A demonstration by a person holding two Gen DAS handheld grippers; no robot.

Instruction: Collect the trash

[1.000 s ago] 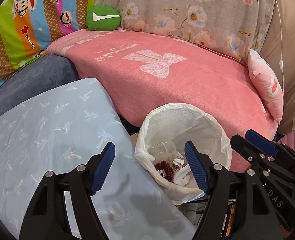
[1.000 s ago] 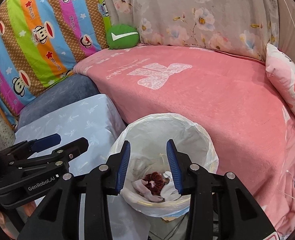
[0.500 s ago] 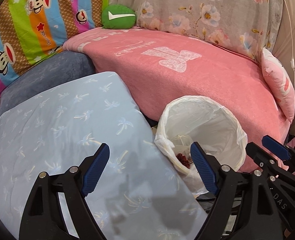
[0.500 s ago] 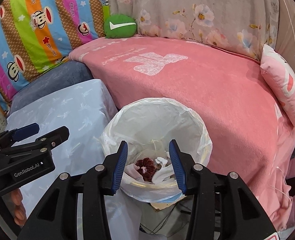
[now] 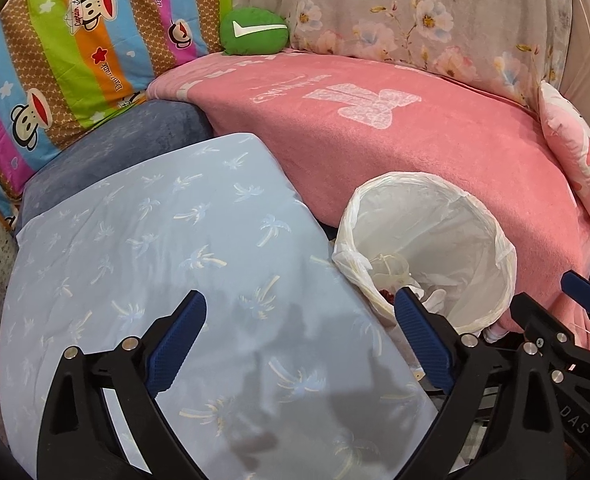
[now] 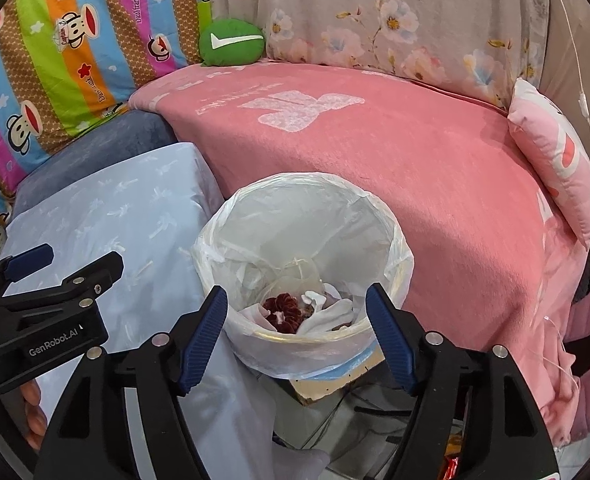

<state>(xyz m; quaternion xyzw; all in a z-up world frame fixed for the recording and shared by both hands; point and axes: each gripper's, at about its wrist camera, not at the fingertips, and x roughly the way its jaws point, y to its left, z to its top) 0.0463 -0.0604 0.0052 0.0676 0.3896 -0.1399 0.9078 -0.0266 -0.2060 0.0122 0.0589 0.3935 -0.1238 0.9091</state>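
Observation:
A round bin lined with a white plastic bag (image 6: 303,216) (image 5: 427,216) stands between a pale blue cushion and a pink-covered sofa. Inside lie crumpled white tissues (image 6: 327,312) and a dark red frilly scrap (image 6: 281,306). My right gripper (image 6: 297,330) hangs just over the bin's near rim, its jaws opening, with nothing pressed between the blue pads. My left gripper (image 5: 299,340) hovers over the pale blue cushion (image 5: 167,264), left of the bin, jaws opening wide and empty. Each gripper shows at the edge of the other's view.
The pink blanket (image 6: 375,140) covers the sofa seat behind the bin. A green round cushion (image 5: 253,36), striped cartoon bedding (image 5: 75,48), a floral cover (image 6: 395,20) and a pink pillow (image 6: 551,152) lie around it. A white cable (image 6: 579,96) hangs at right. Cardboard (image 6: 327,384) sits under the bin.
Both grippers' jaws have spread wider. The left gripper has swung left, off the bin and over the blue cushion. The right gripper stays over the bin, slightly lower.

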